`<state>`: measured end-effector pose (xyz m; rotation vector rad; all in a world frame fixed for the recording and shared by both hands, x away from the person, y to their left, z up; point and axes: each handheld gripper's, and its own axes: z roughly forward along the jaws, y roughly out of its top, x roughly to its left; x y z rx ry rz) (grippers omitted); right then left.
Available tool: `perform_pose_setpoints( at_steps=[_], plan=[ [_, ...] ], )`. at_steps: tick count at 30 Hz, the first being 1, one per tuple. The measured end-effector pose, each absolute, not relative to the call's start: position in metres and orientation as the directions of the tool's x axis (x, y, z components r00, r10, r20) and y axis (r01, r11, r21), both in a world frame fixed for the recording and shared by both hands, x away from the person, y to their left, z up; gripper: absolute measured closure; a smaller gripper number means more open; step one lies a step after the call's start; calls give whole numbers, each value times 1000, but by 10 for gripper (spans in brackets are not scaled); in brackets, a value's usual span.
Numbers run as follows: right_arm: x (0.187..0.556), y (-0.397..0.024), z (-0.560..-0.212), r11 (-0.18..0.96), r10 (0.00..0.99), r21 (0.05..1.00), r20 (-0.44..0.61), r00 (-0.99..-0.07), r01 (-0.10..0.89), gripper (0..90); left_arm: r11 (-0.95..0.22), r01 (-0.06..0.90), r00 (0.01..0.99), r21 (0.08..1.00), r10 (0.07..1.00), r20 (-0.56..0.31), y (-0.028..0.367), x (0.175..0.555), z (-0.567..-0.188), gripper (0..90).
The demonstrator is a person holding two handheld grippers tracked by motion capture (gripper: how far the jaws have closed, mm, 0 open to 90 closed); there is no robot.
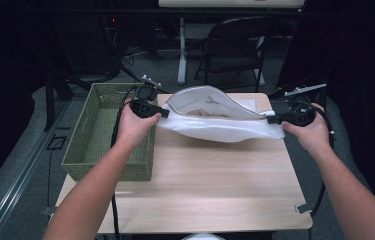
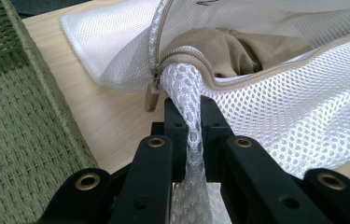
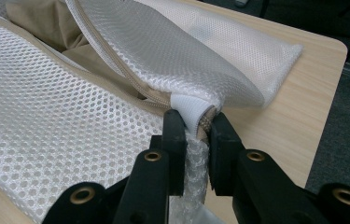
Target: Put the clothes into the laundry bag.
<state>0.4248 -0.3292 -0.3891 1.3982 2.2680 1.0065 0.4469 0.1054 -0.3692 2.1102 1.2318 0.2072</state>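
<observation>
1. Left gripper [image 1: 164,113] clamped tight on the left end of a white mesh bag [image 1: 220,127], by the zip.
2. Right gripper [image 1: 271,119] pinched on the bag's right end.
3. Bag stretched between them over the table [image 1: 215,185], mouth open, tan cloth [image 2: 238,49] inside.
4. Green basket [image 1: 82,150] at left.

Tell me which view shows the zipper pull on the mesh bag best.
The left gripper view: the tan zipper pull hangs close up beside the pinched mesh bag. The right gripper view shows zipper teeth, no pull; the high view is too distant.
</observation>
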Motion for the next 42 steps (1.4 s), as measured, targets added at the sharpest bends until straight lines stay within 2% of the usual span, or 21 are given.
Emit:
perform_pose_setpoints(
  at_steps=[16,42],
  plan=[
    [428,-328,-368,275,872,726,87,-481,631,793,-310,697,534,647,827,-178,106,453,-347,847],
    [426,-327,-342,273,876,756,59,-478,595,793,-293,683,533,669,826,-182,110,452,-332,846]
  ],
)
